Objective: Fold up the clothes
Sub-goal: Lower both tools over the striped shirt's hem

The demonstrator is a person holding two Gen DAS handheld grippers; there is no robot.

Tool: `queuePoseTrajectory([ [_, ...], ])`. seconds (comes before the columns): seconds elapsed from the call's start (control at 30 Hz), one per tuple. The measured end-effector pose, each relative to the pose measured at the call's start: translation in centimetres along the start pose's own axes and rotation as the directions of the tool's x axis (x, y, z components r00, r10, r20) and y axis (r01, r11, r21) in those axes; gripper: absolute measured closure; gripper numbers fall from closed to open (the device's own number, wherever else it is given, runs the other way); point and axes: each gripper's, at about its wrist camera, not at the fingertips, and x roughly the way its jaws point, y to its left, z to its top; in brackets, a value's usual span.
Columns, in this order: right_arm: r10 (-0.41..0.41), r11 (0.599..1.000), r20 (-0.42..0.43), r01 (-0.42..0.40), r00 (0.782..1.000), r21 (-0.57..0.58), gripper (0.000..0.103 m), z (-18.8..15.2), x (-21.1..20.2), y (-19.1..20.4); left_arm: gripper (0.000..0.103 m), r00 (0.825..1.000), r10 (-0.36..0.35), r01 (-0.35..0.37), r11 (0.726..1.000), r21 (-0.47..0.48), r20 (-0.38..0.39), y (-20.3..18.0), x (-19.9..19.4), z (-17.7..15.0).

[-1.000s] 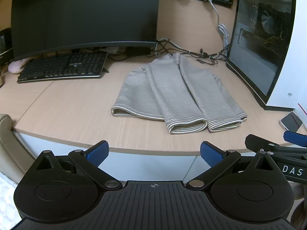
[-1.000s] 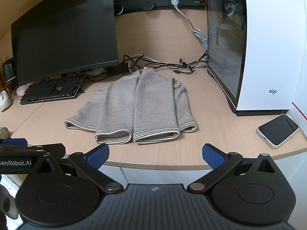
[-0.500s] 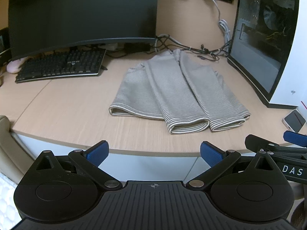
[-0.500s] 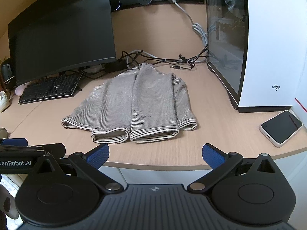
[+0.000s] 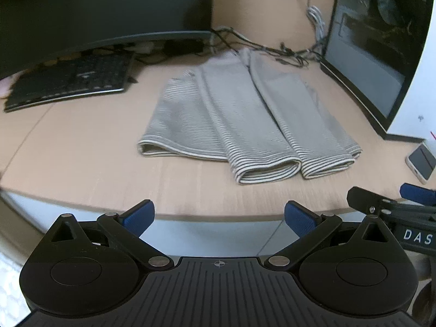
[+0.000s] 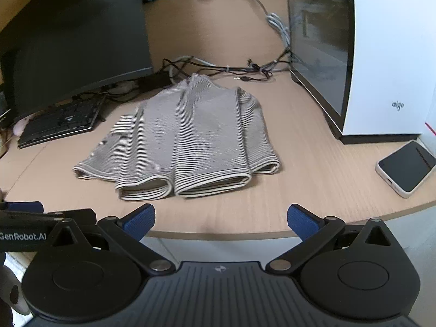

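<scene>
While the grey striped knit top [image 5: 245, 125] is lying on the wooden desk [image 5: 81, 150], both tongs are hanging wide open, holding nothing. The left gripper [image 5: 219, 215] and right gripper [image 6: 220, 218] are needing 1 near hem corner each, I think.

Probably a home office: a desk [image 6: 313, 163] with monitor [image 6: 73, 41], keyboard [image 6: 60, 121] and PC tower [image 6: 381, 54].

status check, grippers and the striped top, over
Left gripper open, empty, short of desk edge. Right gripper likewise. Striped top lies partly folded on desk, untouched. Phone off to its right, clear of it.
</scene>
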Motion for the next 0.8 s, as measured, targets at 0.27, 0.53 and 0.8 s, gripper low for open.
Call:
queuePoseTrajectory([
  [0.27,-0.064,0.997,-0.043,0.066,0.997,0.049,0.000,1.4,2.7,-0.3,0.000,0.997,-0.059,0.062,0.995,0.084,-0.046,0.1,4.0,2.6],
  [0.53,-0.117,0.986,-0.108,0.129,0.987,0.110,0.000,3.4,5.9,0.7,0.000,0.985,-0.147,0.155,0.983,0.102,-0.085,2.1,7.4,6.0],
  [0.8,-0.176,0.969,-0.173,0.202,0.969,0.145,0.000,5.5,8.6,2.0,0.000,0.945,-0.289,0.306,0.947,0.095,-0.153,4.2,10.8,8.2],
])
